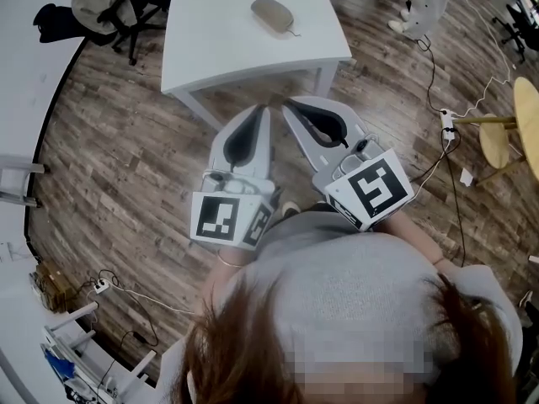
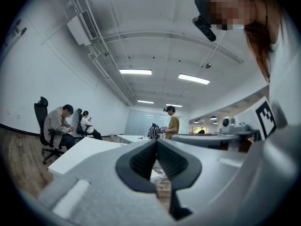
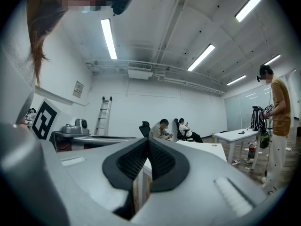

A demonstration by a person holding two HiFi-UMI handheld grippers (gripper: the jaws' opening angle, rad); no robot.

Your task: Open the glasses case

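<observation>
Beige glasses case [image 1: 272, 15] lies apparently closed on the white table [image 1: 210, 49]; left gripper [image 1: 263, 109] and right gripper [image 1: 287, 104], both clenched empty, hang well short of it.

No letters, numbers or brand names can be read anywhere. The marker cube [image 1: 223, 219] on the left gripper [image 1: 262, 110] and the second marker cube [image 1: 376, 188] on the right gripper [image 1: 287, 103] show only black-and-white square patterns, not writing. In the right gripper view a small notice [image 3: 78, 89] hangs on the white wall [image 3: 141, 102], but whatever is printed on it is too small to make out
</observation>
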